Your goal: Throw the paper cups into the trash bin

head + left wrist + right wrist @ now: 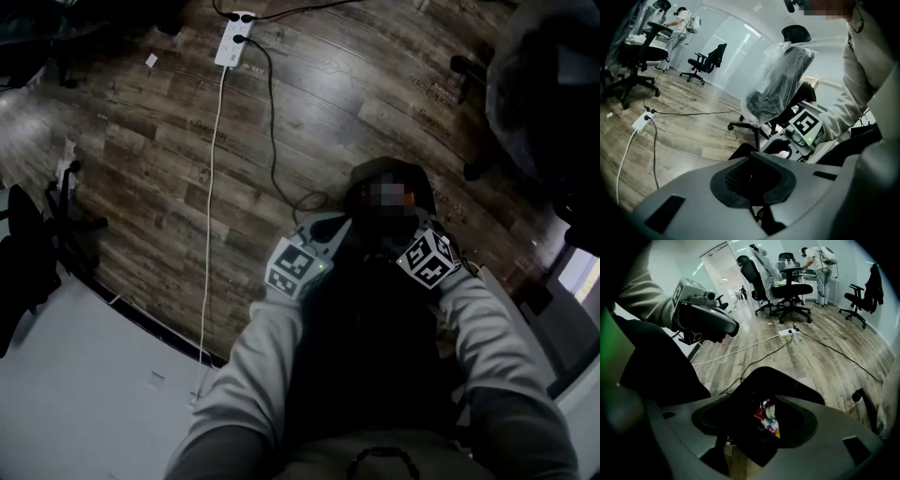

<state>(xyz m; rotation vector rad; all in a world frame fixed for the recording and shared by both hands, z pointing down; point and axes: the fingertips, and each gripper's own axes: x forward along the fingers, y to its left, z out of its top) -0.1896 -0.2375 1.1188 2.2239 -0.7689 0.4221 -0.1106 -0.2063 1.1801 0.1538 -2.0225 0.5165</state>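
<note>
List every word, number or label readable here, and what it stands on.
Nothing can be read as text.
Marker cubes: black-and-white square patterns only, no words.
Wrappers in the trash bin: print too small to read.
Floor planks: faint stamps, too blurred to read.

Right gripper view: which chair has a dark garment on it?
The far-right chair, alone by the wall: a dark garment hangs over its back. The chairs at centre carry nothing dark.

A power strip (234, 37) is lying on the wood floor (394, 103); beyond it, black office chairs (790, 287) are standing near a pale wall (848, 261).
</note>
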